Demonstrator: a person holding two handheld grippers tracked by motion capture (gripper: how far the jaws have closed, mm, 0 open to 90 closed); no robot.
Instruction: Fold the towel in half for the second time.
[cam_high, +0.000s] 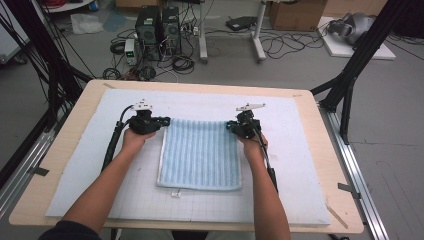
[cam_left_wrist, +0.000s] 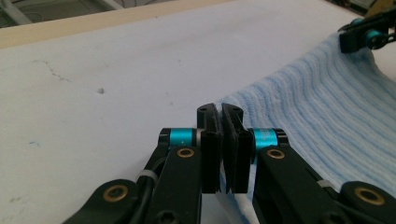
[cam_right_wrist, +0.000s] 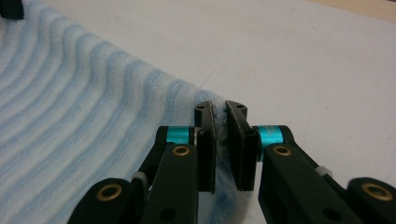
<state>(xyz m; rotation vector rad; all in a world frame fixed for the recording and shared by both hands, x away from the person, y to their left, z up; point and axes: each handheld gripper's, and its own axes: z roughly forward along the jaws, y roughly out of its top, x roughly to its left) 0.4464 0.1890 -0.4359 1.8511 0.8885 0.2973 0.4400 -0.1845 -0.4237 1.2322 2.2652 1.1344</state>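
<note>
From above, you held the left gripper (cam_high: 162, 121) and right gripper (cam_high: 231, 126) at the far corners of the blue towel (cam_high: 200, 155) lying flat on the white mat (cam_high: 300, 150), and each gripper view showed its jaws clamped on a corner, seemingly ready to lift or fold.

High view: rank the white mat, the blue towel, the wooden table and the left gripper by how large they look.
1. Wooden table, largest.
2. White mat, covering most of the table.
3. Blue towel, lying on the mat.
4. Left gripper, smallest, shut on the towel's far left corner.
</note>
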